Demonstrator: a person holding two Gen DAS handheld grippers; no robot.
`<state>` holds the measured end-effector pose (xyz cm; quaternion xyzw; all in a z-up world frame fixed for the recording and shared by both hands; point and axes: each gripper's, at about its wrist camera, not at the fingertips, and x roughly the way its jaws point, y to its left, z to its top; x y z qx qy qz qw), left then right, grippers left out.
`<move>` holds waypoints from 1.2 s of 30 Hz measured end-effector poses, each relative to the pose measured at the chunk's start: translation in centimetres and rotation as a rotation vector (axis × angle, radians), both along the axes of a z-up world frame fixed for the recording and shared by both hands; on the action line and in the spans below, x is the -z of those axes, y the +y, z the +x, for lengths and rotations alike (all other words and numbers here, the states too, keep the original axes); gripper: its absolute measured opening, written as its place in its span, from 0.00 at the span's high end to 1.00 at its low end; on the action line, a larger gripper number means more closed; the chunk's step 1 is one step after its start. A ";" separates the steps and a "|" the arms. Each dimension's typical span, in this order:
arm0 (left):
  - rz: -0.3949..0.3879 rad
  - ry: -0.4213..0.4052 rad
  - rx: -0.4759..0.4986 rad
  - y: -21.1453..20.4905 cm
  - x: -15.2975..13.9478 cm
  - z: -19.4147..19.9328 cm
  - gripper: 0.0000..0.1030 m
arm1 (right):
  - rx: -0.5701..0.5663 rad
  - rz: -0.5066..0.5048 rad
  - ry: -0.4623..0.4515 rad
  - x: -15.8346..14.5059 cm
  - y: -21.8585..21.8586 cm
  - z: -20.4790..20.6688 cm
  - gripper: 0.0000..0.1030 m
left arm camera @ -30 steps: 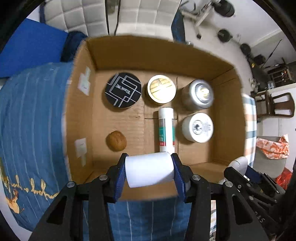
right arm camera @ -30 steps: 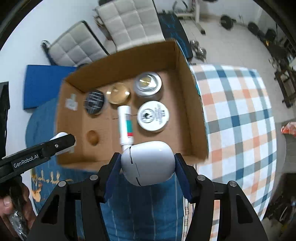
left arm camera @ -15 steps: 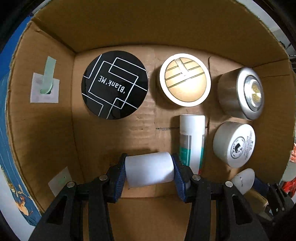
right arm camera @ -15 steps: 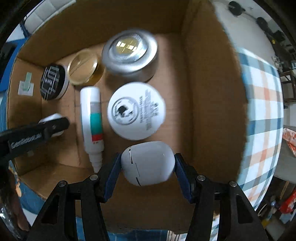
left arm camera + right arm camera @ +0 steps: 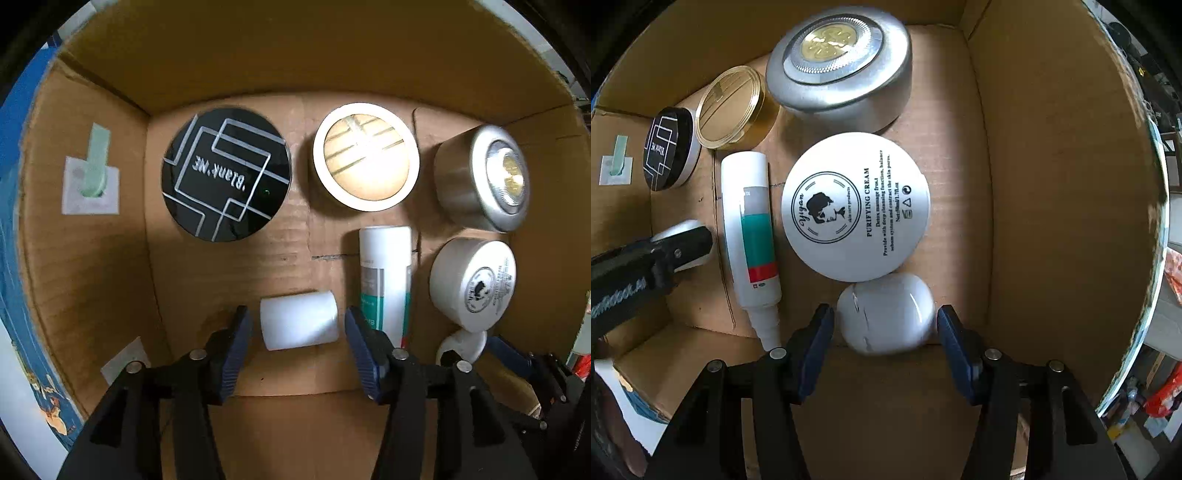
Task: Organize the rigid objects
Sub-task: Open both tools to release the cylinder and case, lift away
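**Both pieces set down in the box, claws open around them**

Between the open fingers of the left gripper (image 5: 298,341) lies a short white cylinder (image 5: 299,320) on its side, on the floor of the cardboard box (image 5: 92,266). A gap shows on both sides of it, so the claw holds nothing. The right gripper (image 5: 884,338) is also spread wide, and a white rounded case (image 5: 886,314) rests between its fingers with a gap on each side. This case touches, or almost touches, the white cream jar (image 5: 855,205) just behind it.

Further in, a white tube with a green band (image 5: 386,280) lies just beside the cylinder, on its right. At the back wall stand a black round tin (image 5: 226,173), a gold-lidded jar (image 5: 366,157) and a silver round light (image 5: 482,177) in one row.

My judgement is that the risk now is in pulling back. The cylinder lies on its round side, so a finger that brushes it may make it roll against the tube or away from its place. The case is smooth and rounded, and a tilted withdrawal could push it into the cream jar and disturb the row. The two grippers are also near each other inside one box, so they may knock together if both lift at once.
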<state>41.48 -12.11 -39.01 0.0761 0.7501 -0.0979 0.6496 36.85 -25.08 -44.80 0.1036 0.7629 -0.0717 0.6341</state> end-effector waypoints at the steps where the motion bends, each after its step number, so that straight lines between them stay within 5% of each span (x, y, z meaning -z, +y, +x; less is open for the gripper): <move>1: 0.003 -0.006 0.002 -0.1 -0.4 -0.1 0.47 | -0.002 -0.001 -0.003 -0.2 0.1 0.0 0.38; 6: -0.036 -0.059 -0.004 0.0 -3.5 -0.7 0.39 | -0.017 -0.022 -0.067 -2.8 0.4 0.5 0.25; 13: -0.085 -0.190 0.008 0.5 -8.5 -2.9 0.07 | -0.062 -0.076 -0.166 -7.3 1.8 -0.7 0.00; 36: -0.155 -0.420 -0.048 6.5 -19.2 -11.5 0.06 | -0.022 -0.080 -0.400 -17.6 2.2 -7.1 0.00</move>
